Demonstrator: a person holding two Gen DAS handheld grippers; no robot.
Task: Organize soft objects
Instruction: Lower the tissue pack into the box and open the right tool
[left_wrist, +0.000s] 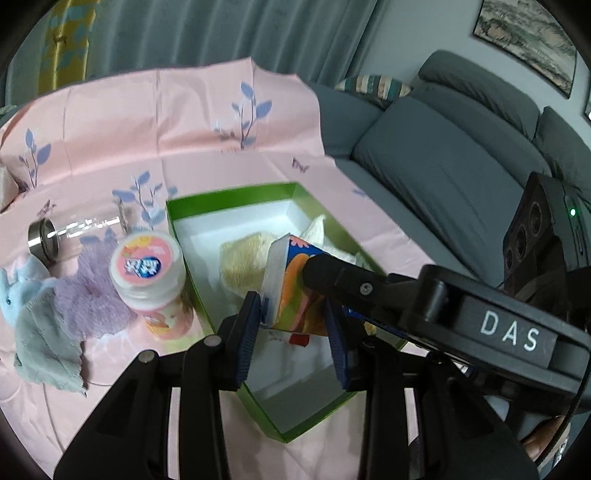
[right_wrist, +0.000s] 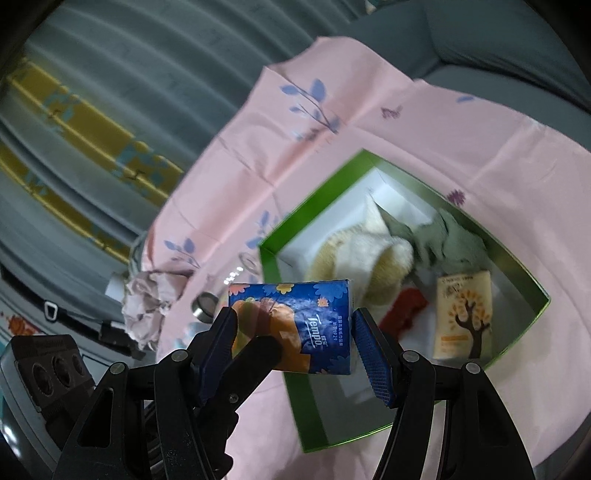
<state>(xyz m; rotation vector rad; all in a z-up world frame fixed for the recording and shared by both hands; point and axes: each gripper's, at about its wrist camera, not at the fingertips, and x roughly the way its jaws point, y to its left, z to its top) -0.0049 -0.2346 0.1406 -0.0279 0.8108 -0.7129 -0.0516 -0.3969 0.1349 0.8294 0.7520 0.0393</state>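
your two tools both clench one blue tissue pack (right_wrist: 295, 325) over the one green box (right_wrist: 280, 258): the right tool (right_wrist: 295, 341) by its ends, the left tool (left_wrist: 295, 328) across it. inside the box lie one cream towel (right_wrist: 354, 251), one grey cloth (right_wrist: 458, 236), one second pack (right_wrist: 465, 317). beside it stands one bottle (left_wrist: 151, 273).

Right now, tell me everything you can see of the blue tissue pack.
The tissue pack is a soft, glossy plastic-wrapped block, dark blue with orange shapes, small flowers and white "Tempo" lettering; one end shows white. It hangs tilted above the near part of the green box, not resting on anything. The right claw grips its two ends with its blue pads, and the left claw clamps its lower part from the other side.
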